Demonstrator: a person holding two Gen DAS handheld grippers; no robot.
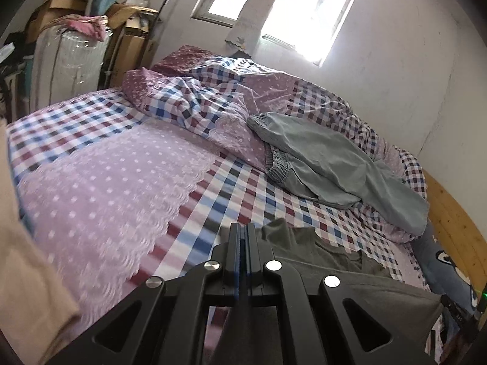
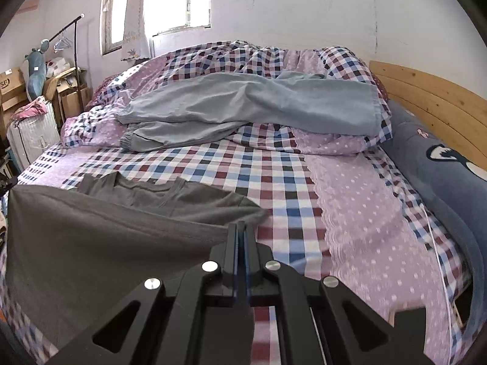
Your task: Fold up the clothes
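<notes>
Here: 1 grey shirt (image 2: 100, 222), 1 blue trousers (image 2: 243, 103), 2 hand-held grippers clamped.

My left wrist camera looks along my left gripper (image 1: 242, 228), tilted down over the bed (image 1: 106, 176), close above it, facing the window (image 1: 286, 9) at 12 o'clock. My right wrist camera looks likewise past my right gripper (image 2: 241, 228), headboard (image 2: 426, 91) at 2 o'clock. Both share the bed, blue trousers (image 1: 334, 161) and grey shirt (image 2: 106, 219).
</notes>
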